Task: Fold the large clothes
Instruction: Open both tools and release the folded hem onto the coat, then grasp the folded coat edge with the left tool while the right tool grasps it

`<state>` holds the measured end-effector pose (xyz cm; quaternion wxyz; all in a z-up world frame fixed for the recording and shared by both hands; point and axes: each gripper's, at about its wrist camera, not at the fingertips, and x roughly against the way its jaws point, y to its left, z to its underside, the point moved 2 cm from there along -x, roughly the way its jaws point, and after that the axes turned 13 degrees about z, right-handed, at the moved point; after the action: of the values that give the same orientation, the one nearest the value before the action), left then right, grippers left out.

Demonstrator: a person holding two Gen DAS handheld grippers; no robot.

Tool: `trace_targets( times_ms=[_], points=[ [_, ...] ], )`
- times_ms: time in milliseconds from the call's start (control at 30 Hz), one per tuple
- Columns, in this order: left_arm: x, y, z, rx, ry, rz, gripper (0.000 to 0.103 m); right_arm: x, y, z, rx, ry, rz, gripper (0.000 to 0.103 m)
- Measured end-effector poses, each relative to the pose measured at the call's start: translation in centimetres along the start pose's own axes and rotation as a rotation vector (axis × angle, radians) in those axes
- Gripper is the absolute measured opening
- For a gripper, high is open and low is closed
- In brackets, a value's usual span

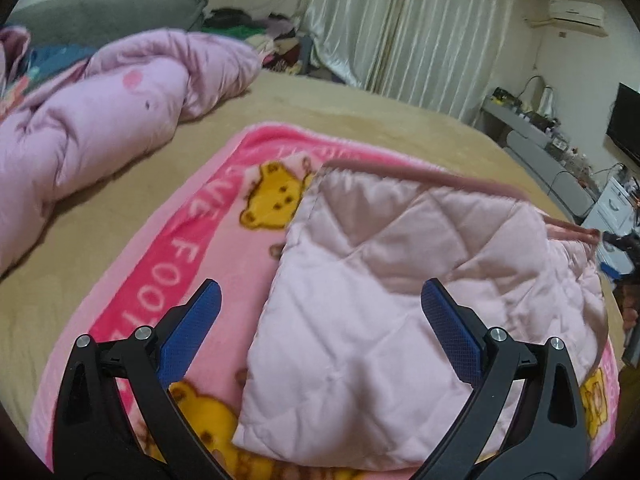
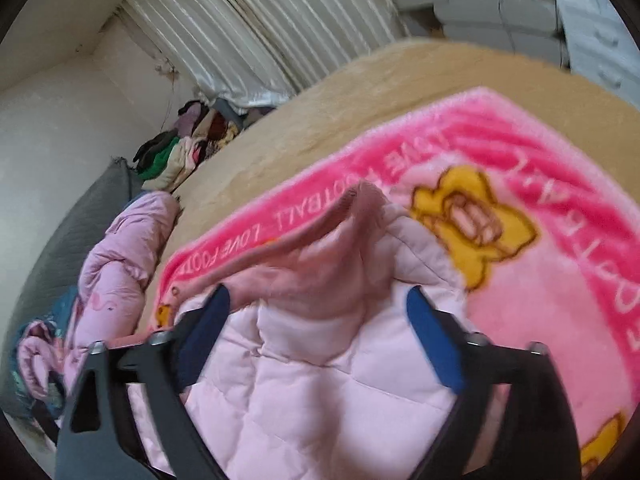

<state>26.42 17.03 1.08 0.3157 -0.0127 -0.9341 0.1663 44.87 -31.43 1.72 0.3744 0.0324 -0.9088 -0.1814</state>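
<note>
A pale pink quilted garment (image 1: 400,280) lies folded on a pink blanket with yellow bears (image 1: 192,256), its darker pink trimmed edge toward the far side. My left gripper (image 1: 320,300) hovers over the garment's near left part, jaws wide open, blue pads clear of the cloth. In the right wrist view the same quilted garment (image 2: 320,360) fills the space under my right gripper (image 2: 320,312). Its jaws stand wide open, with a bunched fold of the trimmed edge (image 2: 320,240) just beyond the fingertips. No pad presses on the fabric.
A crumpled pink duvet (image 1: 100,128) lies at the left on the tan bed cover (image 1: 360,112). A clothes pile (image 2: 180,148) sits by the curtains. Grey cabinets (image 1: 540,160) and a dark screen (image 1: 624,120) stand beyond the bed's right edge.
</note>
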Motion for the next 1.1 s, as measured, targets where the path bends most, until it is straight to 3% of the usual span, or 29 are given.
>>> trace_targets(
  times_ms=[133,267,400,700,767,833,867,900,1000,1100],
  points=[
    [-0.7,1.1,1.0,0.007,0.033,-0.007,0.094,1.9,0.2,0.6,0.061,-0.054,0.019,0.094],
    [-1.4,2.2,2.2,0.033,0.084,0.011,0.094,3.5,-1.2,2.8,0.171,-0.115,0.113,0.095],
    [-1.8,2.5,3.2,0.038,0.150,0.019,0.094,3.6,-3.4,5.8,0.238,-0.099,0.177,0.095],
    [-3.1,2.3,5.1,0.035,0.210,0.095,0.094,1.7,-5.5,9.1,0.299,-0.025,0.126,0.094],
    [-3.4,2.5,5.5,0.055,0.215,0.107,0.093,1.1,-5.4,9.4,0.303,-0.013,0.100,0.084],
    [-3.6,2.3,5.5,0.052,0.216,0.119,0.079,0.7,-5.3,9.6,0.314,-0.027,0.118,0.061],
    [-3.7,2.2,5.4,0.046,0.217,0.128,0.063,0.6,-5.3,9.7,0.318,-0.039,0.116,0.054],
    [-3.6,1.7,5.3,0.026,0.207,0.116,0.055,0.6,-5.3,9.7,0.311,-0.042,0.108,0.040],
    [-3.3,0.3,4.9,-0.041,0.180,0.084,0.032,1.2,-4.7,9.9,0.305,-0.093,0.104,0.023],
    [-2.5,-1.0,3.9,-0.086,0.119,0.055,0.018,2.2,-3.9,9.1,0.286,-0.149,0.123,0.018]
  ],
)
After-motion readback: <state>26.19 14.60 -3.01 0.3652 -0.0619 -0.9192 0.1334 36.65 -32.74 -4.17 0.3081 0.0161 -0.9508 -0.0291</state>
